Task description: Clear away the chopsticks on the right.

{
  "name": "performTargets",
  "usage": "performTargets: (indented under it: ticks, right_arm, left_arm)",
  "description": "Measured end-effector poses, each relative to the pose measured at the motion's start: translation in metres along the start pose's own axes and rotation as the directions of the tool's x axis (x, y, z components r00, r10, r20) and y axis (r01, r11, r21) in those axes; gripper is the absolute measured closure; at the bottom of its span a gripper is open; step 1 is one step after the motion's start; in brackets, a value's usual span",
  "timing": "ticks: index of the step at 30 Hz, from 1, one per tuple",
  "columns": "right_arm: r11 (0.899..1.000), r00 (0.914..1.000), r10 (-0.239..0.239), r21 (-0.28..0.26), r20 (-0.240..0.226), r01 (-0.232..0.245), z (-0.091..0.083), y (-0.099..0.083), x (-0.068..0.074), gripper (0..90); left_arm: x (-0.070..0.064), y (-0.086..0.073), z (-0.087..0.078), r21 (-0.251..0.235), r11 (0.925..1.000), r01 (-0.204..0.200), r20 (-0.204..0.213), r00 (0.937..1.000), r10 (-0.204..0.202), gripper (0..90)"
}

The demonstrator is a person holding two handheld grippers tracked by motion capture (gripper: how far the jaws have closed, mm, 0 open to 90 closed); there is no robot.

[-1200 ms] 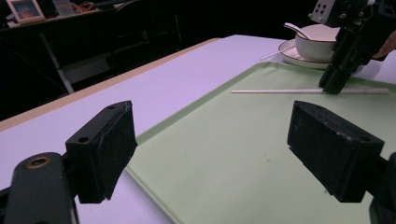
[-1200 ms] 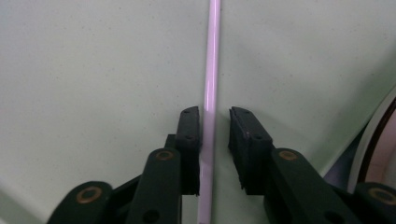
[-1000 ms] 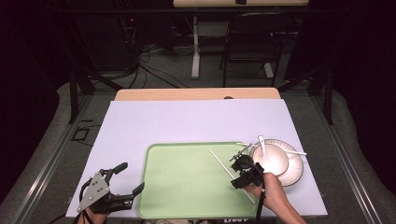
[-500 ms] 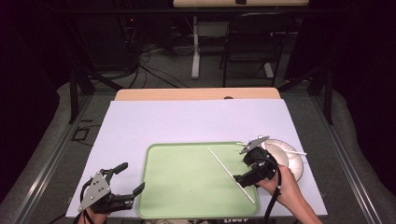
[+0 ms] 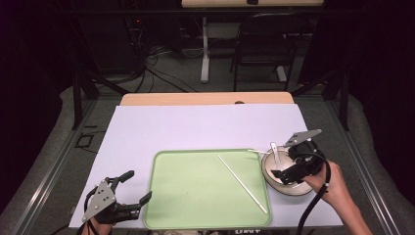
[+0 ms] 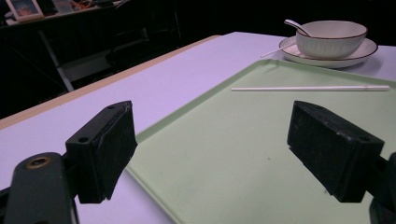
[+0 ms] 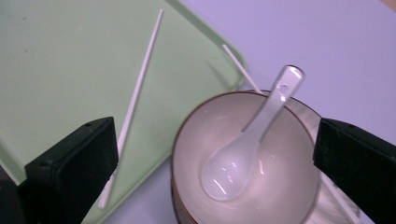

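High view first: our lavender table point(image 5: 195, 127) carries the green tray point(image 5: 195, 191), and just off the tray's right edge sits the bowl point(image 5: 288, 174) on its plate point(image 6: 359, 51). One white chopstick point(image 5: 243, 184) lies diagonally on the tray; the spoon point(image 7: 243, 149) rests inside the bowl, handle leaning on the rim. Our right gripper point(image 5: 286, 177) hovers over the bowl, jaws wide apart and empty — wrist bent forward, tilted down. Our left gripper point(image 5: 131, 188) waits low by the tray's near-left corner, also spread wide, holding nothing. We judge the risk is closing off-centre — the bowl could skid on its plate or the spoon tip out.
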State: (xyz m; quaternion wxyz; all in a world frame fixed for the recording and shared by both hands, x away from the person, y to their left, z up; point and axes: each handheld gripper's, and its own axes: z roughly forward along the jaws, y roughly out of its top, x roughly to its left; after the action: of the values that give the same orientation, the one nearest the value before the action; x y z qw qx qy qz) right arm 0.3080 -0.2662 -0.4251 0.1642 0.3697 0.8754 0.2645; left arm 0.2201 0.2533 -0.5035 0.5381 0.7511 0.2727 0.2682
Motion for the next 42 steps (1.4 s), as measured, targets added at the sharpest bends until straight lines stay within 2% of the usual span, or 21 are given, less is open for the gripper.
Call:
performTargets:
  ticks: [3, 4, 5, 11, 17, 22, 28, 35, 39, 40, 41, 42]
  right_arm:
    - [1.000, 0.9997, 0.003, 0.008, 0.023, -0.004, -0.005, -0.002, -0.008, 0.0]
    - [1.000, 0.9993, 0.009, 0.015, 0.037, -0.009, -0.008, -0.004, -0.017, 0.0]
    - [1.000, 0.9993, 0.009, 0.015, 0.037, -0.009, -0.008, -0.004, -0.017, 0.0]
    - [0.999, 0.9982, 0.027, 0.033, 0.054, -0.029, -0.013, -0.009, -0.041, 0.0]
    - [0.997, 0.9967, 0.033, 0.062, 0.075, -0.038, -0.012, -0.011, -0.057, 0.0]
    - [0.997, 0.9969, 0.026, 0.076, 0.074, -0.031, -0.010, -0.013, -0.070, 0.0]
    - [0.993, 0.9972, 0.019, 0.117, 0.072, -0.028, -0.005, -0.012, -0.086, 0.0]
    - [0.986, 0.9987, -0.010, 0.164, 0.049, 0.001, 0.005, -0.008, -0.102, 0.0]
    - [0.980, 0.9993, -0.021, 0.199, 0.033, 0.014, 0.013, -0.006, -0.111, 0.0]
    - [0.974, 0.9993, -0.022, 0.225, 0.030, 0.015, 0.015, -0.006, -0.112, 0.0]
    - [0.977, 0.9991, -0.026, 0.211, 0.033, 0.018, 0.019, -0.007, -0.114, 0.0]
    - [0.969, 0.9990, -0.036, 0.245, 0.028, 0.028, 0.022, -0.006, -0.115, 0.6]
  left_arm:
    - [0.000, 0.000, 0.000, -0.002, 1.0000, 0.002, 0.001, 1.0000, -0.002, 15.4]
    - [0.000, 0.000, 0.000, -0.002, 1.0000, 0.003, 0.000, 1.0000, -0.003, 15.4]
    - [0.000, 0.000, 0.000, -0.002, 1.0000, 0.003, 0.000, 1.0000, -0.003, 15.4]
    - [0.000, 0.000, 0.000, -0.001, 1.0000, 0.002, 0.001, 1.0000, -0.002, 15.4]
    - [0.000, 0.000, 0.000, -0.002, 1.0000, 0.002, 0.001, 1.0000, -0.002, 15.4]
    - [0.000, 0.000, 0.000, -0.003, 1.0000, 0.001, -0.001, 1.0000, -0.001, 15.4]
    - [0.000, 0.000, 0.000, -0.003, 1.0000, 0.003, 0.000, 1.0000, -0.003, 15.4]
    - [0.000, 0.000, 0.000, -0.003, 1.0000, 0.003, 0.001, 1.0000, -0.003, 15.4]
    - [0.000, 0.000, 0.000, -0.001, 1.0000, 0.002, 0.000, 1.0000, -0.002, 15.4]
    - [0.000, 0.000, 0.000, 0.000, 1.0000, 0.001, 0.001, 1.0000, -0.001, 15.4]
    - [0.000, 0.000, 0.000, -0.001, 1.0000, 0.001, 0.001, 1.0000, -0.001, 15.4]
    - [0.000, 0.000, 0.000, 0.000, 1.0000, 0.001, 0.000, 1.0000, -0.001, 15.4]
